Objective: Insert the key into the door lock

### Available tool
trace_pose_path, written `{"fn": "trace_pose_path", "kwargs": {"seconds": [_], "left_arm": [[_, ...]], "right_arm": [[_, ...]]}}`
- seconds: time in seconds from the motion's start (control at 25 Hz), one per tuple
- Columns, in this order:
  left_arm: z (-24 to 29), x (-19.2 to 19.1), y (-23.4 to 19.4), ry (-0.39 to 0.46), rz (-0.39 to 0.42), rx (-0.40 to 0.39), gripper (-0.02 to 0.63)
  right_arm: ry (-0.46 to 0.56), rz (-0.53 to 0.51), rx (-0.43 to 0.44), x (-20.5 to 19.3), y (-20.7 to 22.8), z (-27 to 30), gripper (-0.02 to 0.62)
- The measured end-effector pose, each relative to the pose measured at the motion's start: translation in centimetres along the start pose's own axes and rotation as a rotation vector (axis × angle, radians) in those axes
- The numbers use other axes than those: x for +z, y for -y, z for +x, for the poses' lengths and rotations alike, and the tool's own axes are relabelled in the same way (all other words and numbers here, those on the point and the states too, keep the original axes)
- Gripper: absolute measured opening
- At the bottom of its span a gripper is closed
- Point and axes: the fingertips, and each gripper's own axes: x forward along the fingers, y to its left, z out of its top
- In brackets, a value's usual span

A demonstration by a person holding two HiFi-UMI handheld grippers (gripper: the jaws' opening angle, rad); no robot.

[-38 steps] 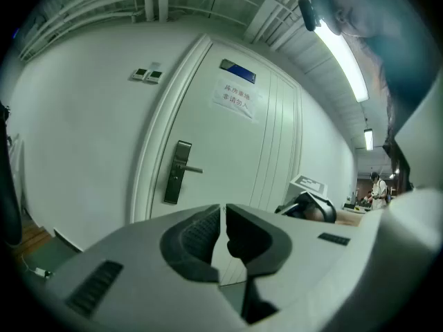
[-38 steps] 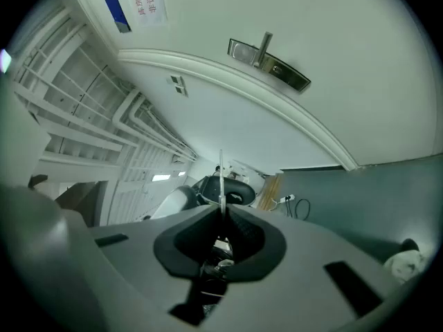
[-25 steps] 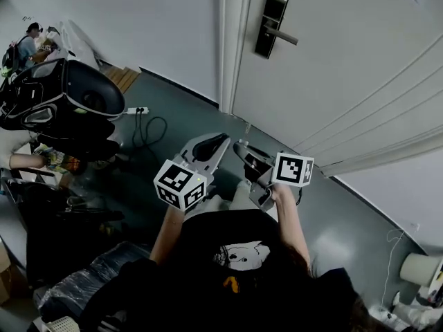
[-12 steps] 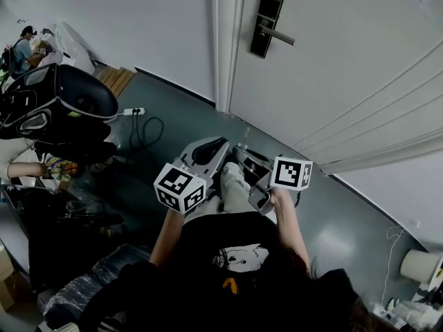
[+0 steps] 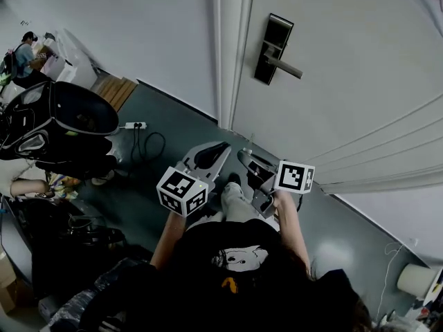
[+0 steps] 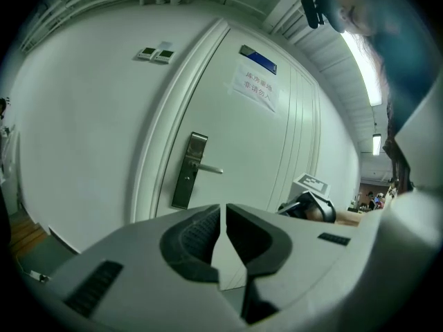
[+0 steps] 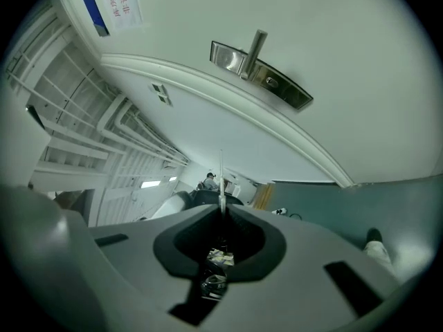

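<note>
Two grippers are in your hands, held side by side in front of your body and aimed toward the door (image 5: 360, 68). Your right gripper (image 7: 221, 211) has its jaws pressed together on the key (image 7: 221, 177). The key shows edge-on as a thin blade standing straight out past the jaw tips. From the head view the right gripper (image 5: 244, 155) is clear, but the key itself is too small to make out. Your left gripper (image 6: 223, 216) has its jaws closed tip to tip with nothing between them. In the head view the left gripper (image 5: 220, 148) lies just beside the right one, with your legs below them.

The key touches nothing but the jaws. The door lock (image 7: 261, 75) is a dark metal plate with a lever handle (image 7: 253, 52). In the right gripper view it sits above the key's tip and a little to its right, well apart from it. In the head view the door lock (image 5: 274, 50) is high on the door, beyond both grippers and near the frame. The left gripper view also shows the door lock (image 6: 187, 180), with a paper sign (image 6: 253, 88) higher on the door. A white power strip (image 5: 136, 126) lies on the grey floor (image 5: 180, 126) to your left.
</note>
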Motion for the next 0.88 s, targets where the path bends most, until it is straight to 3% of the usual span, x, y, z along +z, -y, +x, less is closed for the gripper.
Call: {"fn": "trace_pose_path", "kwargs": {"seconds": [0.32,0.6,0.88], "left_arm": [[4.9,2.9,-5.0,0.014,-0.013,0.045,0.031],[7.9,3.7,-7.9,-0.018,-0.007,0.085,0.031],[10.0,3.1,-8.3,-0.059,0.0,0.057,0.031]], "right_arm": [[-0.051,-0.012,-0.009,6.6,2.5,3.3,0.017],[-0.106,-0.014,-0.003,8.9,4.6,5.5,0.017],[-0.096,0.003,-0.001,10.2,6.0,6.5,0.021]]}}
